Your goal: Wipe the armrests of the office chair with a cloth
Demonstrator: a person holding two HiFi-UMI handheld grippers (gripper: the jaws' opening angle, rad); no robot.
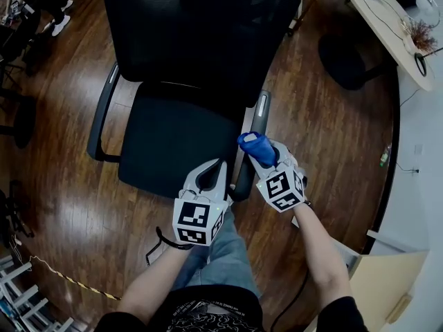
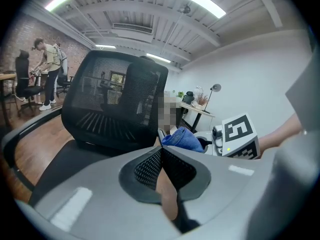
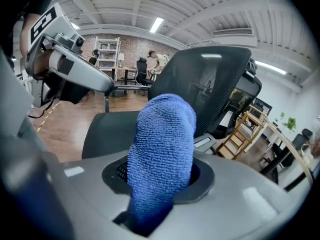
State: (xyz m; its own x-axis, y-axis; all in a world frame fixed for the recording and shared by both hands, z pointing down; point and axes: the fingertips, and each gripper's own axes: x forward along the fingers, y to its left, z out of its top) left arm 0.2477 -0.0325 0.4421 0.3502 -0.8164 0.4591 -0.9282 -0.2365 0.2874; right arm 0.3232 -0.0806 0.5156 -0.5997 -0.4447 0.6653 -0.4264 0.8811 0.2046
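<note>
A black mesh office chair [image 1: 173,137] stands in front of me, with a left armrest [image 1: 102,113] and a right armrest [image 1: 257,113]. My right gripper [image 1: 261,152] is shut on a blue cloth [image 1: 256,146], which it holds over the front part of the right armrest. In the right gripper view the cloth [image 3: 161,154] sticks up between the jaws and the armrest pad [image 3: 206,143] lies just behind it. My left gripper [image 1: 222,164] is shut with nothing in it, just left of the right armrest's front post. From the left gripper view, the cloth [image 2: 184,138] shows beyond the closed jaw tips.
A white desk [image 1: 391,30] with a plant and cables curves across the top right, with a dark stool [image 1: 346,59] beside it. Another chair's legs [image 1: 17,116] show at the far left. A person [image 2: 47,69] stands far back by other chairs. A wooden stepped shelf [image 3: 245,126] stands behind the chair.
</note>
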